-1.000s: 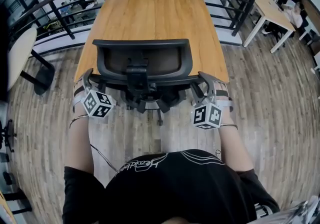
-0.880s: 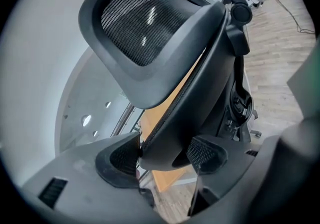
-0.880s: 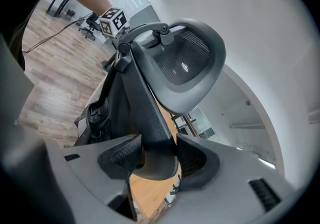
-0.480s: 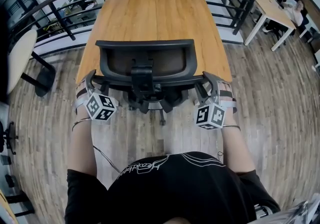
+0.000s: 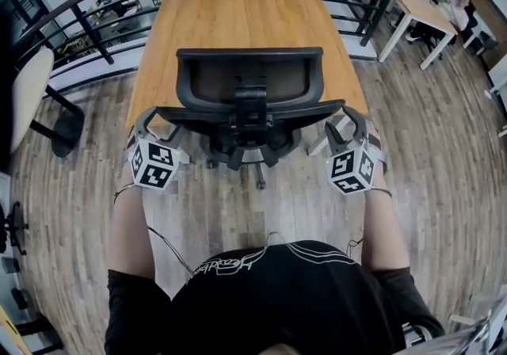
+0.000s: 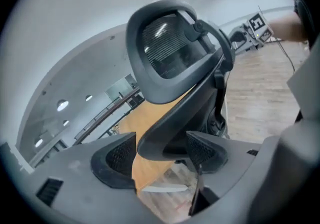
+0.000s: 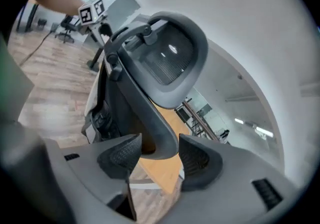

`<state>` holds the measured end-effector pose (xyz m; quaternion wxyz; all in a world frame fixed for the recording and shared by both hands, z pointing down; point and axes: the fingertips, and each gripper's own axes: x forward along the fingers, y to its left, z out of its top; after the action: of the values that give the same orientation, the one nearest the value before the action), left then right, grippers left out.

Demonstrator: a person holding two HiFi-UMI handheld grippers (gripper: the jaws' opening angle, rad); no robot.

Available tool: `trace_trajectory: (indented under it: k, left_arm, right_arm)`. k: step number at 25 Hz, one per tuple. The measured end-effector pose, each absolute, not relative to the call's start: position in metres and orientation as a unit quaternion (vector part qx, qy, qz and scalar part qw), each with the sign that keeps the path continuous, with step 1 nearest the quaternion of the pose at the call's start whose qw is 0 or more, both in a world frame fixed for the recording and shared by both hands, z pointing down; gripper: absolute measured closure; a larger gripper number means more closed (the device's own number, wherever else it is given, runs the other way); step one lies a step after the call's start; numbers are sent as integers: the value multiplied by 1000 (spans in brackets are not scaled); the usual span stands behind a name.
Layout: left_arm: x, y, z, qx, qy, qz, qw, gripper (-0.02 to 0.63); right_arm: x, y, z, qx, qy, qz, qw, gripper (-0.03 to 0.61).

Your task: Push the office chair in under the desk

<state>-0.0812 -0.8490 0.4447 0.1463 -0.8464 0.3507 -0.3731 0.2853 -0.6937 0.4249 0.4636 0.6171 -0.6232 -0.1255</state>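
A black office chair (image 5: 249, 80) with a mesh back faces the wooden desk (image 5: 245, 17); its back stands over the desk's near edge. My left gripper (image 5: 152, 120) holds the left end of the chair's lower back frame. My right gripper (image 5: 346, 120) holds the right end. In the left gripper view the jaws (image 6: 160, 155) close round the black frame of the chair (image 6: 165, 48), with the desk (image 6: 142, 173) behind. In the right gripper view the jaws (image 7: 160, 155) clamp the frame below the chair back (image 7: 165, 63). The seat is hidden under the back.
A dark railing (image 5: 79, 9) runs behind and beside the desk. A white table (image 5: 416, 1) with a seated person stands far right, and a pale round table (image 5: 28, 84) at the left. The chair's castors (image 5: 257, 179) rest on wood flooring.
The chair has rolled forward toward the desk, and both grippers have travelled with it, spread a little wider. Both keep their hold on the frame.
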Motion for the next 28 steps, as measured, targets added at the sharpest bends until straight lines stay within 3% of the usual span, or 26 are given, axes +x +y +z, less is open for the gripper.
trace_trajectory:
  k: [6,8,11,13,15,19,28]
  left_arm:
    - [-89,-760,430,-913,319,-255,8,333]
    - [-68,-719,428,-942,260,-205,-47,401]
    - [-30,-661,418,-969,170,-149,-101,484]
    - [-17,-630,415,-973,128,-119,-154,567]
    - [-12,-603,417,-971,91,-103,-198,606]
    - [-16,-562,413,-970,65,-77,-219,606]
    - [-30,-461,398,-974,95,-69,-194,607]
  right_arm:
    - [216,-625,421,628,-730,44,266,337]
    - [177,-603,423,603,-767,93,198,363]
    - [129,-576,416,574,-798,139,120,481]
    - [101,-561,408,555,-814,154,80,509]
    - [79,-547,403,537,-826,158,61,515]
    - [51,-517,401,508,-843,169,53,518]
    - [13,-422,395,454,-879,142,39,518]
